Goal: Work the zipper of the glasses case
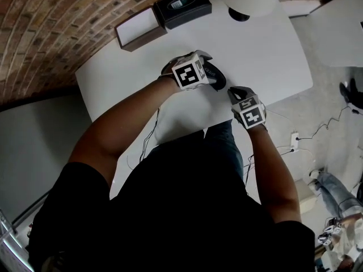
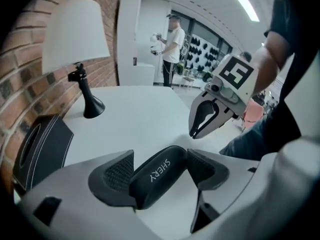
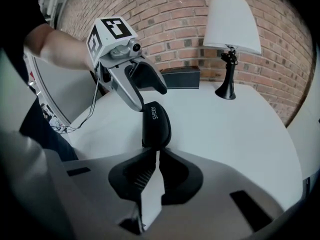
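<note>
Left tool [image 2: 160,170] clamps the black glasses case [image 3: 156,124] across its middle above the white bench [image 3: 240,129], its end just ahead of the right tool [image 3: 154,156], whose almost-closed jaws look empty and probably should pinch the zipper pull squarely, then draw along the seam.

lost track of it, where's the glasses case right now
The glasses case is in the upper middle of the head view, clamped in the left gripper over the white table, with the right gripper just to its right.
</note>
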The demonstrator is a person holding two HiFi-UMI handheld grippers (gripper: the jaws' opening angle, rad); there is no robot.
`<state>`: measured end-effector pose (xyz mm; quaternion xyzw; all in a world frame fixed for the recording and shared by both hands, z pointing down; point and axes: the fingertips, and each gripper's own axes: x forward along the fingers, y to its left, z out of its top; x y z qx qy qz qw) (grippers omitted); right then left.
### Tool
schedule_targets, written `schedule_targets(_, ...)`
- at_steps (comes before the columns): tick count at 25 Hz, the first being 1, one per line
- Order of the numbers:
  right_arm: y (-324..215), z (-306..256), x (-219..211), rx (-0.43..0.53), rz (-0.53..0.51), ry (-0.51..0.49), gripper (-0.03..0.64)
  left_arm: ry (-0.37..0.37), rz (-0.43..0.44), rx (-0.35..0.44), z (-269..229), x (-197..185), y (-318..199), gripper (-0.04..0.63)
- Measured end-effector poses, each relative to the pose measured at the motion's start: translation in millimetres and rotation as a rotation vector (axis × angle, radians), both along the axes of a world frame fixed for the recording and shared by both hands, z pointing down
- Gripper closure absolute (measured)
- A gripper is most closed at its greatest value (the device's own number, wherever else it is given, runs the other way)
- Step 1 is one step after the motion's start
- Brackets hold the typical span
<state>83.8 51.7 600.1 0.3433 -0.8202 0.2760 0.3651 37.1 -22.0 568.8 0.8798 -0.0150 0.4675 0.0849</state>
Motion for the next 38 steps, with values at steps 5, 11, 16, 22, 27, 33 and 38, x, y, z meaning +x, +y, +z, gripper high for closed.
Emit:
schedule_targets(5,-19,-38,7,0.052,0.021,-0.008,0.588,0.108,-0.186,-0.065,-36,-16,-9,0.257)
schedule_targets(11,-31,-97,9,0.145,0.045,-0.001,0.588,0.260,-0.366,-0.058,-93,-49,-17,0.306)
schedule_targets(16,-37,-145,12,0.207,0.102,-0.045,0.589,0.380,-0.487,-0.043,-137,-77,-11,0.336)
schedule_targets(22,-38,-192,10,0.272,0.126,-0.077,0.603,0.493,-0.559,-0.038,-193,-91,3,0.364)
schedule_targets(27,-39,-223,9,0.309,0.159,-0.119,0.607,0.569,-0.569,0.004,-238,-95,13,0.385)
schedule_targets(33,-38,-260,8,0.354,0.195,-0.169,0.609,0.615,-0.589,0.049,-272,-106,24,0.403)
schedule_targets(38,-37,-282,0,0.380,0.201,-0.193,0.609,0.615,-0.603,0.069,-280,-122,33,0.419)
